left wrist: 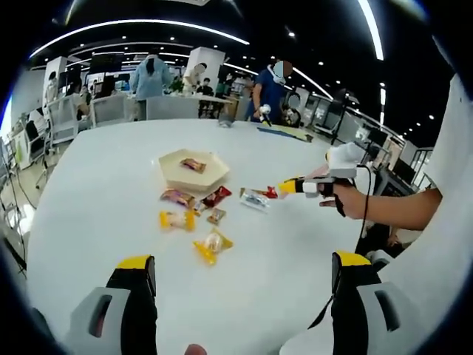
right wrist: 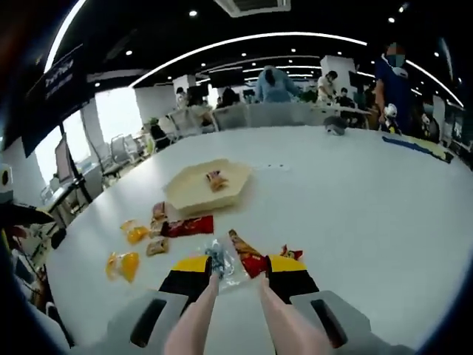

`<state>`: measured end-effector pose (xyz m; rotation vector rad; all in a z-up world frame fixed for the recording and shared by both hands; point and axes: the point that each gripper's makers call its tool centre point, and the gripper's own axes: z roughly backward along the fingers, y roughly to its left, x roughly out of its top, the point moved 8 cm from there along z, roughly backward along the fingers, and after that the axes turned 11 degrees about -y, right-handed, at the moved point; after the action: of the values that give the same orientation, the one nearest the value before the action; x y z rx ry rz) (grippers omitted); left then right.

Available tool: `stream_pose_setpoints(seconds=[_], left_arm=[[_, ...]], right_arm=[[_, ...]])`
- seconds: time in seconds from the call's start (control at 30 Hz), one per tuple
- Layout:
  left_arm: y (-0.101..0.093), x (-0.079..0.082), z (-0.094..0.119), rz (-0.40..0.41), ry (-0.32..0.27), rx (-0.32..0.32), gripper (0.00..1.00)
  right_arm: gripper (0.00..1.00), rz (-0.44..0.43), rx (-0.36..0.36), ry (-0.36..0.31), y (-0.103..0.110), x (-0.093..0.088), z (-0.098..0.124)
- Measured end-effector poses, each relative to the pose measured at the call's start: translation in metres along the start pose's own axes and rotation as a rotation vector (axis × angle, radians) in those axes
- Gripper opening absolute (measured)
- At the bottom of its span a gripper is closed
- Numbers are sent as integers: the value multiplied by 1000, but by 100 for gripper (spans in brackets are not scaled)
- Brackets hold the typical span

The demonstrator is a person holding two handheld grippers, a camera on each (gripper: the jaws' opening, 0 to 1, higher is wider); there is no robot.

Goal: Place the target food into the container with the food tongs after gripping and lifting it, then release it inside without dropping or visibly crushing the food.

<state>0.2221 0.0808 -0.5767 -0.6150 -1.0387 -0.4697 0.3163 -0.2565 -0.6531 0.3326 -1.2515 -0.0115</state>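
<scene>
A beige hexagonal tray [left wrist: 194,168] [right wrist: 207,186] on the white table holds one snack packet [left wrist: 193,165] [right wrist: 215,179]. Loose packets lie in front of it: yellow ones [left wrist: 213,244] [right wrist: 123,264], a red one [left wrist: 216,196] [right wrist: 188,225], a clear one [left wrist: 255,198] [right wrist: 222,264] and a long red-orange one [right wrist: 247,255]. My right gripper [right wrist: 239,265] [left wrist: 299,186] is shut on pale food tongs [right wrist: 199,314]. The tong arms stand apart, low over the clear and red-orange packets. My left gripper [left wrist: 244,260] hangs wide open above the table with nothing in it.
The white table [left wrist: 103,192] [right wrist: 369,192] stretches wide around the snacks. Chairs [left wrist: 111,109] and several people stand beyond its far edge. A person's hand and forearm [left wrist: 384,205] come in from the right, holding the right gripper.
</scene>
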Motion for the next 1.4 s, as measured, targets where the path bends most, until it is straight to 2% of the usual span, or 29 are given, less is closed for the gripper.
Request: stream_pose_setpoints(seconds=[0.2,0.4,0.47,0.77,1.13,1.4], left_arm=[[6,0,7,2,-1,21,99],[9,1,9,9,-3,41,99],[8,1,9,10,-5,42,99],[8,0,10,9,-2,52,99],[9,-1,12,18,3,59,99],[12,-1,13,17,11,68,99]], right_arm=[[28,-119,-50,-10,-11,-5,-3],[28,-265,-58,-12,-18,-11,-4],[28,-282,-59,-3,-19,-13,-5],[28,-249,-39,37,-12,-18,-11],[28,-269,0,56,-8,-25,-26],[28,-299,21,48,-3,-23,-28]])
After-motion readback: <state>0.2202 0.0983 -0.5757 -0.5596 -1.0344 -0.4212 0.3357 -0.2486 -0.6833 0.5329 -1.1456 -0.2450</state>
